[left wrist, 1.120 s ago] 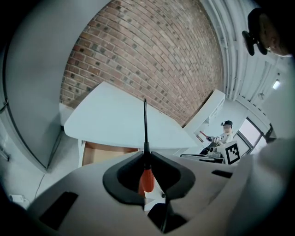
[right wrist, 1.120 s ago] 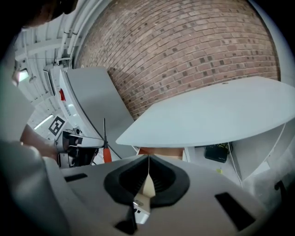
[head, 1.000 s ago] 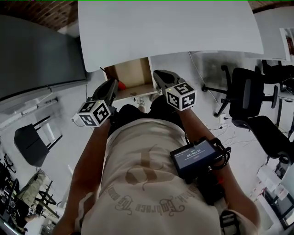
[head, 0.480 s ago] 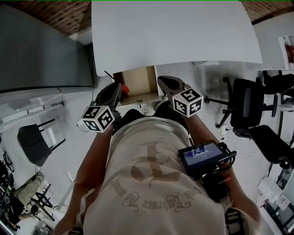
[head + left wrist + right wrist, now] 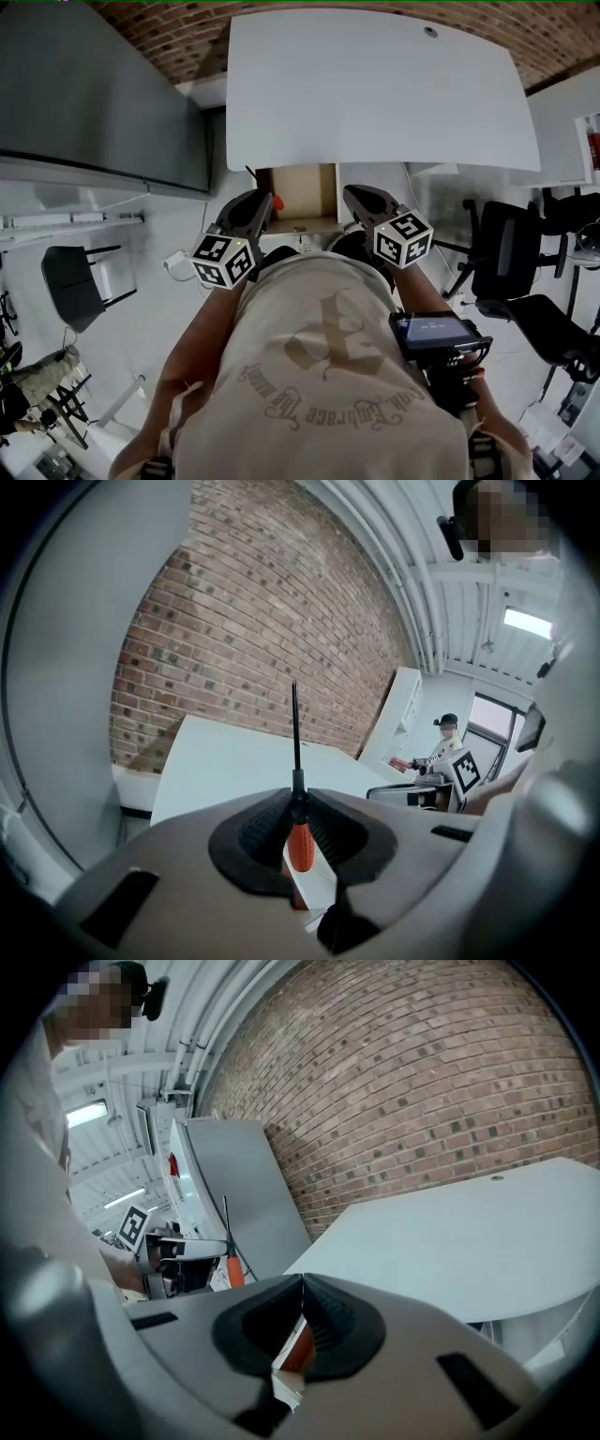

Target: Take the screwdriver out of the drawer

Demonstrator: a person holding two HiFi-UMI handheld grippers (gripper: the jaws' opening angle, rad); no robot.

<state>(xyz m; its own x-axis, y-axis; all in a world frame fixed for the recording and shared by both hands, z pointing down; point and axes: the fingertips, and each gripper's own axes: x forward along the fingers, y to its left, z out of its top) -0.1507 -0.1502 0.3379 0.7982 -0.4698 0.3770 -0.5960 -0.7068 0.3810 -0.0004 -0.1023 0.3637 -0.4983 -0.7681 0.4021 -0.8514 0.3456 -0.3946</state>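
My left gripper (image 5: 298, 799) is shut on the screwdriver (image 5: 299, 841). Its orange handle sits between the jaws and its thin black shaft points straight up. In the head view the left gripper (image 5: 255, 200) holds the screwdriver (image 5: 279, 201) at the left edge of the open wooden drawer (image 5: 305, 192), under the white table (image 5: 375, 94). The right gripper (image 5: 356, 195) hovers at the drawer's right side. Its jaws (image 5: 302, 1283) are pressed together at the tips with nothing held. From the right gripper view the screwdriver (image 5: 233, 1269) shows upright in the left gripper.
A dark grey cabinet (image 5: 94, 94) stands to the left of the table. Black office chairs (image 5: 506, 244) are at the right, and another chair (image 5: 70, 281) at the left. A brick wall (image 5: 253, 630) runs behind the table. The person's body fills the lower head view.
The left gripper has come up out of the drawer with the screwdriver, whose shaft now stands above the table edge. Both grippers stay close in front of the drawer.
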